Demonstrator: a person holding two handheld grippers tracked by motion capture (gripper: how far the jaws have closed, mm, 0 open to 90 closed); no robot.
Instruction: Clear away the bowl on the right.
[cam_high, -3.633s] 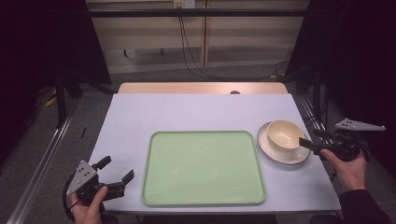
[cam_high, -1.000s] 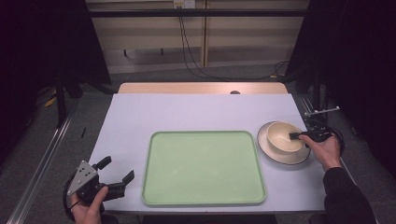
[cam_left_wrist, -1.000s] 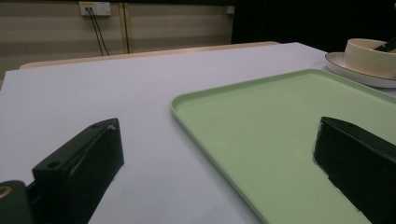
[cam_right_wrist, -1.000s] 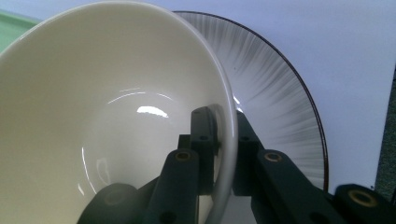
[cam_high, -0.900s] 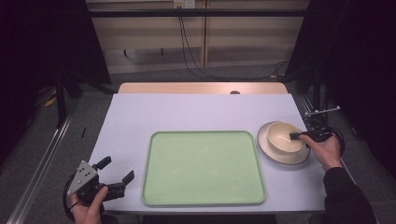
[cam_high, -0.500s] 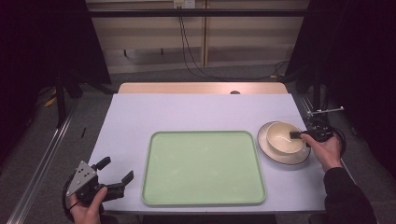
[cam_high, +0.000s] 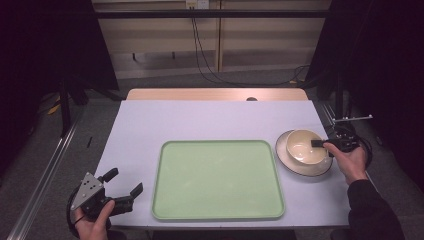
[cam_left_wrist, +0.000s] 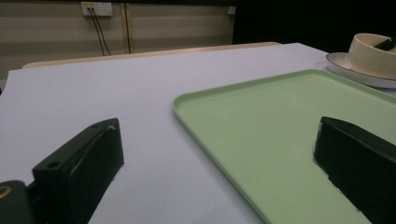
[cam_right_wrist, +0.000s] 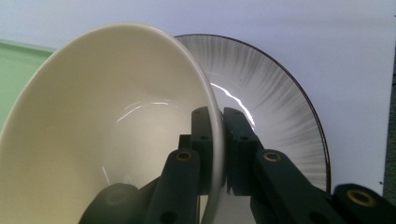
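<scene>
Room's pretty dim, dark all round the lit table (cam_high: 215, 120). Soft overhead light, faint shadows. Bit of glare on the plate (cam_right_wrist: 261, 93); close-up jaws look blurry.

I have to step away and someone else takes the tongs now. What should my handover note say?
Right tongs: shut on the cream bowl's near rim, one jaw inside, one outside.
Left tongs: open, holding nothing, at the table's front left corner.
The bowl sits on the dark-rimmed plate, right of the green tray, which holds nothing.
Done: the bowl is gripped.
Left: probably lifting it and setting it on the tray, perhaps the plate afterwards.
</scene>
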